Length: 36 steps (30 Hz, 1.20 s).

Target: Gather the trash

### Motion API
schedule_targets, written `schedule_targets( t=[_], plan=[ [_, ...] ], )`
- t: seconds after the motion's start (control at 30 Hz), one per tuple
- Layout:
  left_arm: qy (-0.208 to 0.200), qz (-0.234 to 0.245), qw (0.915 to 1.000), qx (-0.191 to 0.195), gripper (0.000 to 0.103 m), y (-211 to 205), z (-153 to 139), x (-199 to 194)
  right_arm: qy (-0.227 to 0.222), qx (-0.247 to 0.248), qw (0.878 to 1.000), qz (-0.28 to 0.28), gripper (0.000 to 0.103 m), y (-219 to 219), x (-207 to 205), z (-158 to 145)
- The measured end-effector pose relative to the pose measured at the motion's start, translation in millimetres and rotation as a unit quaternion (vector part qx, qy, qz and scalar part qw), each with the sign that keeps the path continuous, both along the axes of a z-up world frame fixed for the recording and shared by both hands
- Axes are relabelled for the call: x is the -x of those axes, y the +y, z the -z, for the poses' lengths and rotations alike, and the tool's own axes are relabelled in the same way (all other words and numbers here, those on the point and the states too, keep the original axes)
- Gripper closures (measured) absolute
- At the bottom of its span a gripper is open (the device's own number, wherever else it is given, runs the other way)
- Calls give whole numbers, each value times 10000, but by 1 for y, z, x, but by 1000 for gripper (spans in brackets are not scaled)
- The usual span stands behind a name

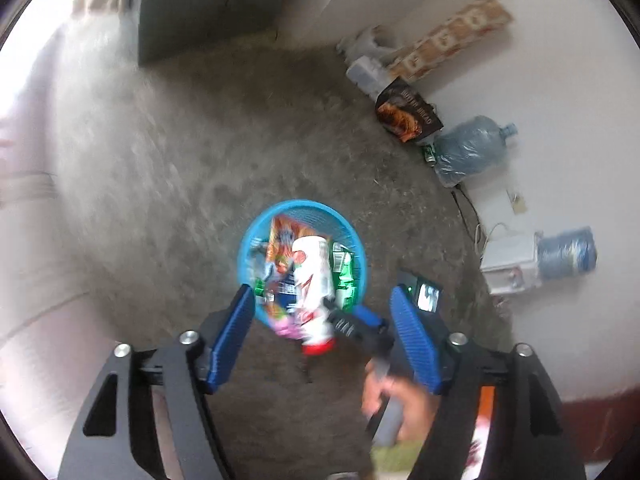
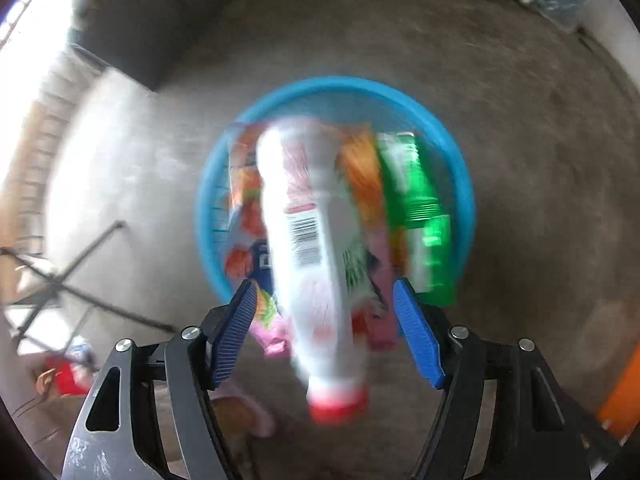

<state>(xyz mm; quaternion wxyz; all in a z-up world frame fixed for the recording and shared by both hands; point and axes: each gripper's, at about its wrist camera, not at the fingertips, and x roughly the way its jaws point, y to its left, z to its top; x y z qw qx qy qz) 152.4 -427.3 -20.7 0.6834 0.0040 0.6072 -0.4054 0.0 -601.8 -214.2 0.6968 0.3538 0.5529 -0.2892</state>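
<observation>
A round blue mesh basket [image 1: 352, 236] stands on the concrete floor, filled with wrappers and green packets; it also shows in the right wrist view [image 2: 460, 168]. A white bottle with a red cap [image 1: 314, 292] sticks out of it, cap toward me, blurred in the right wrist view [image 2: 316, 280]. My left gripper [image 1: 324, 304] is open and empty, high above the basket. My right gripper [image 2: 324, 300] is open, with the bottle between its spread fingers but not touching them. The right gripper's tip [image 1: 352, 326] shows beside the bottle in the left wrist view.
Along the white wall lie a dark snack bag [image 1: 408, 110], a crushed water jug [image 1: 468, 150], a white box [image 1: 512, 264], a blue roll [image 1: 568, 254] and a cable. A folding metal frame [image 2: 76, 276] stands left of the basket. An orange object [image 2: 624, 392] sits at right.
</observation>
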Motion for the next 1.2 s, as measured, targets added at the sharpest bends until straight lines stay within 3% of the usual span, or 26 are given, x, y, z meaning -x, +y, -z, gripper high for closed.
schedule_targets(
  t=[0.1,0.2,0.4,0.53,0.7,0.83,0.93,1.0,1.07,1.2],
  plan=[
    [-531,44,9985,129,24,49,-23,10,-334,10,9991,246,37,11,21,-16],
    [-1336,-91,9910,-31,21,106,-39,25,-471,311,9981,238,37,30,40,-40],
    [-1773,-714,9815,-42,13,200,-48,47,-903,705,9934,78,34,83,72,-96],
    [-2155,-1316,9676,-18,6,262,-59,69,-1303,938,9859,-481,26,139,71,-136],
    [-2654,-1855,9460,-156,6,318,-76,97,-2036,1692,9548,-1350,7,220,56,-197],
    [-2758,-2249,9343,-201,6,351,-86,114,-2463,2344,9239,-1753,8,278,46,-239],
    [-2958,-2661,9167,-359,6,372,-91,130,-2651,2864,9008,-1904,8,318,43,-261],
    [-3279,-2818,9000,-562,6,384,-95,143,-2964,3013,8841,-1992,8,340,46,-270],
    [-3465,-2863,8899,-776,6,390,-97,149,-3150,2978,8767,-2086,8,355,47,-274],
    [-3483,-3054,8796,-1087,6,403,-95,153,-2898,2897,8817,-2337,8,385,34,-270]
  ],
)
